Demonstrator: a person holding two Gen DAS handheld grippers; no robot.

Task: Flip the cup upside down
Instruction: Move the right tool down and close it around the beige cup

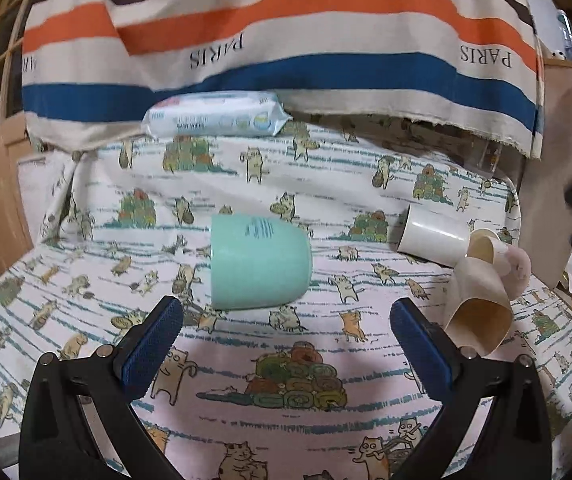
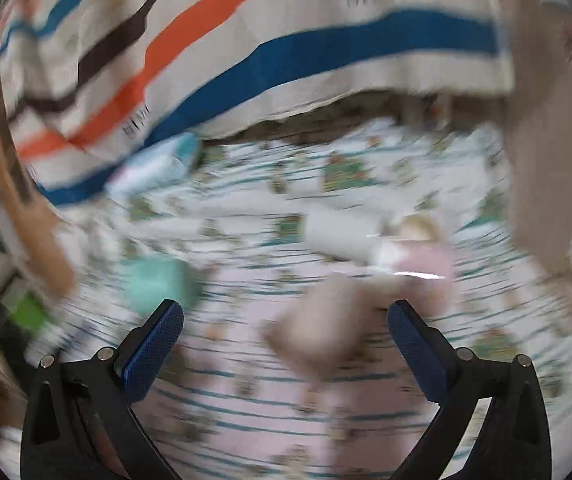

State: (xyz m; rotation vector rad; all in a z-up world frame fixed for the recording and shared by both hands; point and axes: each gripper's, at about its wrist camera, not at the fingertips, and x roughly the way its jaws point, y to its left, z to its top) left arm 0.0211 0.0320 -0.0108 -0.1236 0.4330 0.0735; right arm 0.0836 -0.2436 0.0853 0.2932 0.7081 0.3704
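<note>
A mint-green cup [image 1: 260, 264] lies on its side on a cat-print tablecloth [image 1: 294, 412], its wide mouth turned to the left and its rounded base to the right, with a small printed mark on its upper side. The left gripper [image 1: 286, 318] sits just in front of the cup with its blue-padded fingers [image 1: 152, 346] spread wide, holding nothing and touching nothing; the cup lies beyond the fingertips, between their lines. To the right of the cup, well apart from it, a white paper cup [image 1: 432, 238] lies on its side, and next to that are several beige paper cups [image 1: 480, 312] in a loose cluster, also tipped over. A pack of baby wipes [image 1: 214, 114] rests at the far edge of the table, against a striped cloth [image 1: 286, 20] printed with the word PARIS that hangs behind. The right wrist view is heavily motion-blurred: the right gripper [image 2: 285, 316] shows its blue pads [image 2: 154, 350] wide apart and empty, above the same tablecloth. In that blur the green cup [image 2: 158, 284] appears as a smear to the left of the left pad, and pale cup shapes lie ahead.
</note>
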